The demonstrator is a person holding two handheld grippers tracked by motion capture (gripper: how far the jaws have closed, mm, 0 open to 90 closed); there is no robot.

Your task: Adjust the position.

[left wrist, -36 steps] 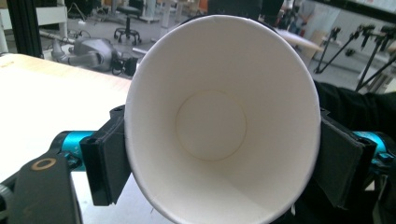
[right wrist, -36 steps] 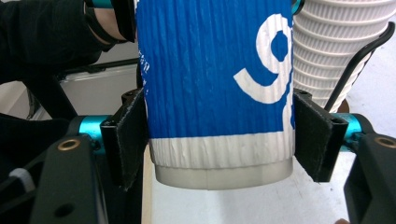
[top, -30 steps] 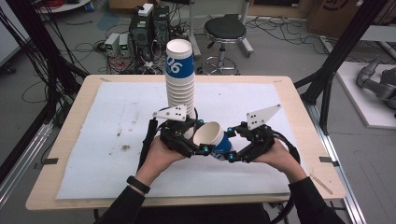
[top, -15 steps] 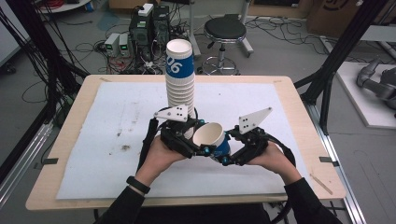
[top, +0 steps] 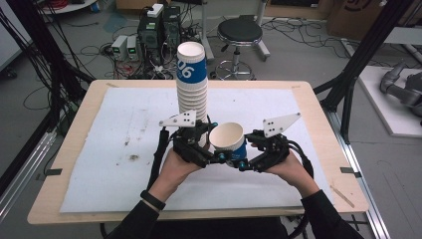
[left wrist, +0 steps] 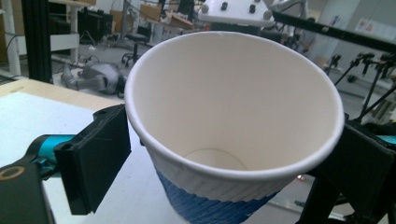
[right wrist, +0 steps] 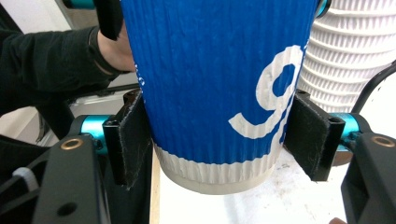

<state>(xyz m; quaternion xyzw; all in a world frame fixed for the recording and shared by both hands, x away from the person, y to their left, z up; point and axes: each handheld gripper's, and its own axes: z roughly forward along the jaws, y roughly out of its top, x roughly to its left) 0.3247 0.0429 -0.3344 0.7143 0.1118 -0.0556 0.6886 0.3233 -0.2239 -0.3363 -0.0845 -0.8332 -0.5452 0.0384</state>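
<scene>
A workshop with cables, boxes and a round stool (top: 240, 33) lies behind a wooden worktop (top: 318, 149) that has a white sheet (top: 119, 134) on it. A tall stack of cups (top: 192, 82) stands on the sheet, just behind the left claw (top: 211, 154). Between the two claws is one loose cup (top: 227, 141), blue and white, and tipped over a little.

The right claw (right wrist: 217, 140) is closed on the cup near its bottom, with one pad pressing each side. The left claw (left wrist: 233, 154) has its jaws at the cup's rim, one on each side; I cannot tell if they squeeze it or just sit beside it.

This looks like the step of passing or steadying one cup between the claws. Next, one claw probably must let go so the other can carry it.

The left gripper view looks down inside the cup, which is empty. The right gripper view shows the blue outside with a white number.
</scene>
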